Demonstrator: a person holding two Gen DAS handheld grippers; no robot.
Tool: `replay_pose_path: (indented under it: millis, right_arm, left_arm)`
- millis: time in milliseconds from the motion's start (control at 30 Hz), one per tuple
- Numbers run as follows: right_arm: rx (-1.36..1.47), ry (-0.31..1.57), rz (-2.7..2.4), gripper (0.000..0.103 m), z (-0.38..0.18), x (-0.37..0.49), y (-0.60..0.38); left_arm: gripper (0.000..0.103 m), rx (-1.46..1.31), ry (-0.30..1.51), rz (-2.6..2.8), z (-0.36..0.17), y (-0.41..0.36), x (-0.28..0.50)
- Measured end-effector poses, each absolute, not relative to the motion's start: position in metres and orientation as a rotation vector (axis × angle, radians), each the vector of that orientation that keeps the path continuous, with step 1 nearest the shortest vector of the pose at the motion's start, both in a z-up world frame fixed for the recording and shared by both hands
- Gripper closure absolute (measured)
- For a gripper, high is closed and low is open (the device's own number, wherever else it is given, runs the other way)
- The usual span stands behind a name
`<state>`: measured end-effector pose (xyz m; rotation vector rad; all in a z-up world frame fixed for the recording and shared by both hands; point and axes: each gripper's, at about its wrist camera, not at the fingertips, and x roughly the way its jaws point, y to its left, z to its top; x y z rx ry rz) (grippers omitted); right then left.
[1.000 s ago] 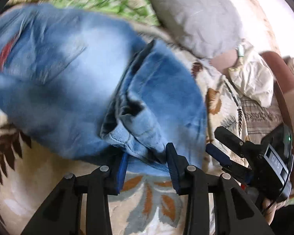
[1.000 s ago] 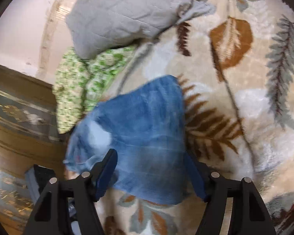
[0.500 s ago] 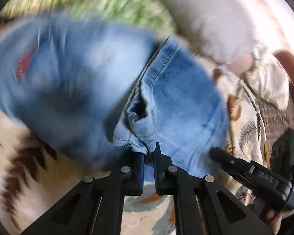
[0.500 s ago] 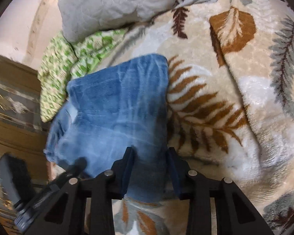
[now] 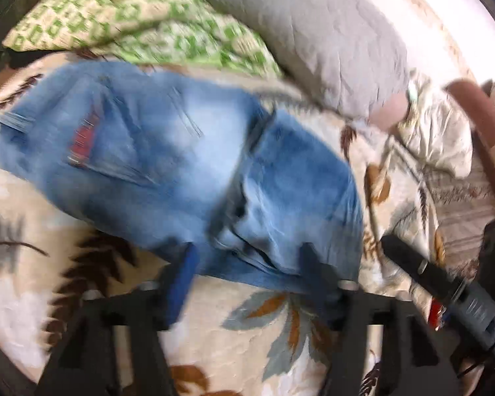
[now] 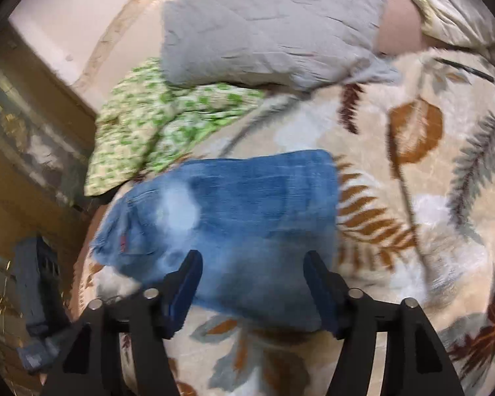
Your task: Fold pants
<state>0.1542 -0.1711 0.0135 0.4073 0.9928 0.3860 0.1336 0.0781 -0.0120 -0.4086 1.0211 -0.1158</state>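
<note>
Folded blue jeans [image 5: 168, 165] lie on the leaf-patterned blanket [image 5: 264, 326], with a red patch on the back pocket showing at the left. My left gripper [image 5: 250, 283] hovers at their near edge; its jaws are opening, apart from the cloth, with nothing pinched. In the right wrist view the same jeans [image 6: 247, 217] form a compact rectangle. My right gripper [image 6: 252, 288] stands over their near edge, its jaws opening wide and the denim lying loose below them. The right gripper [image 5: 445, 290] also shows at the lower right of the left wrist view.
A grey quilted pillow [image 6: 267, 23] and a green-patterned cloth [image 6: 155, 125] lie beyond the jeans. A cream bundle [image 5: 435, 145] sits at the back right. Wooden furniture [image 6: 26, 165] borders the bed on the left of the right wrist view.
Both grippers shut on the jeans' near edge half a second ago, then let go and pulled back and up. The jeans now lie released on the blanket.
</note>
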Motion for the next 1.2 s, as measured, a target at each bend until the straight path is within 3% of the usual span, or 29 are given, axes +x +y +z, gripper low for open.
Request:
replay_pose_path:
  millis: [267,600,700,967,1000,1067,1200]
  right_arm:
    - [0.352,1.024,0.548,0.033,0.026,0.137,-0.1]
    - [0.374,1.064,0.654,0.033,0.021,0.161,-0.006]
    - [0.389,1.084,0.664,0.033,0.014,0.168,0.006]
    - [0.428,1.099,0.662,0.033,0.004,0.181,0.007]
    - [0.435,1.099,0.662,0.033,0.003,0.182,0.006]
    - [0.449,1.104,0.661,0.033,0.0,0.183,0.004]
    - [0.455,1.107,0.666,0.033,-0.005,0.186,0.002]
  left_arm:
    - [0.033,-0.57,0.976,0.064,0.004,0.197,0.117]
    - [0.034,-0.977,0.997,0.177,-0.053,0.291,0.113]
    - [0.051,-1.077,1.031,0.152,-0.072,0.295,0.129]
    - [0.051,-1.109,1.047,0.201,-0.089,0.299,0.151]
    - [0.053,-1.118,1.038,0.203,-0.089,0.3,0.149]
    - [0.068,-1.103,1.03,0.195,-0.084,0.299,0.147]
    - [0.068,-1.023,1.052,0.219,-0.081,0.292,0.154]
